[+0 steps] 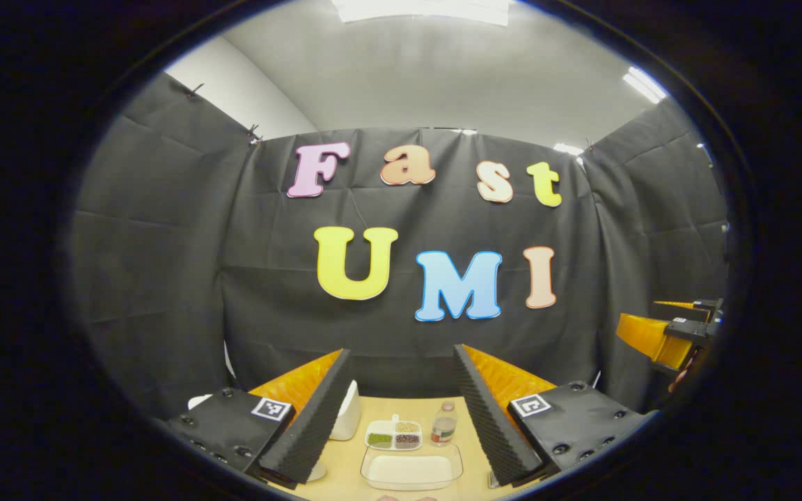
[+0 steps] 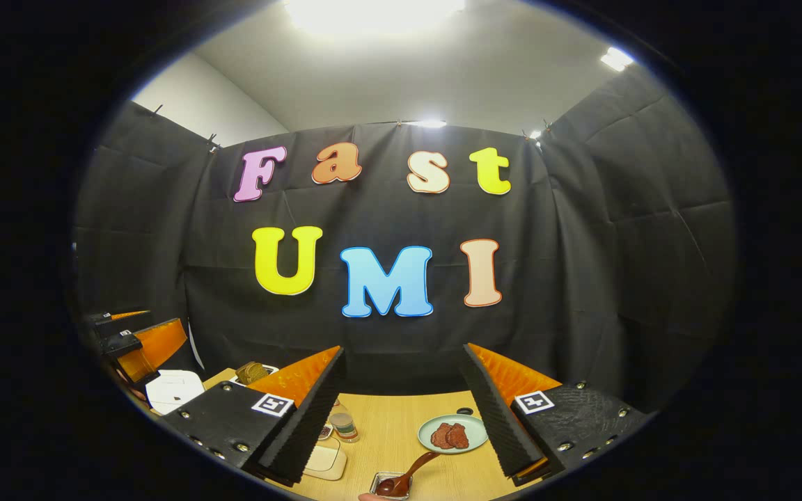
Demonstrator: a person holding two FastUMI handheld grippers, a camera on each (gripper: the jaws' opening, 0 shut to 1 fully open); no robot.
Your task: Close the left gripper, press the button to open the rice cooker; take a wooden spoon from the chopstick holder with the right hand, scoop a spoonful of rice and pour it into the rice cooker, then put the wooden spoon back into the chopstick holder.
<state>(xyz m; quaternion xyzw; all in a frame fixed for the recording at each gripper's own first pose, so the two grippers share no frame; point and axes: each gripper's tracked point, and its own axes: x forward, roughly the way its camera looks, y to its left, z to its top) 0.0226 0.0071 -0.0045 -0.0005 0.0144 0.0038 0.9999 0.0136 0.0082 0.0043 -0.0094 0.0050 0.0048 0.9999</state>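
Left gripper (image 1: pixel 401 417): fingers spread wide, nothing between them, held above the near edge of the table (image 1: pixel 470 445). Right gripper (image 2: pixel 401 417): fingers likewise spread wide and empty, well above the table (image 2: pixel 394 424).

Landmark: the rice tray (image 1: pixel 411 470), a clear shallow tray of white rice at the near table edge in the left gripper view.
- Rice cooker (image 1: pixel 347 412): white, left of the tray and slightly beyond it, partly hidden behind the left finger pad (image 1: pixel 310 417). Whether its lid is up cannot be told.
- Divided dish (image 1: pixel 394 435): just beyond the tray, holding green, tan and dark grains.
- Bottle (image 1: pixel 444 423): upright, beyond the tray's right corner, close to the dish.
- The right gripper (image 1: pixel 658 334) shows far to the right, raised, apart from everything on the table.

Right gripper view:
- Spoon (image 2: pixel 411 473): dark brown, bowl resting in a small metal holder (image 2: pixel 383 483) at the near edge, handle slanting up to the right.
- Plate (image 2: pixel 453 433): pale green, two dark red pieces on it, just beyond the spoon.
- The rice tray's corner (image 2: pixel 324 463) lies left of the holder, a bottle (image 2: pixel 345 426) beyond it.
- The rice cooker (image 2: pixel 175 390) sits at the far left, below the left gripper (image 2: pixel 140 341).

Open tabletop runs between tray and plate
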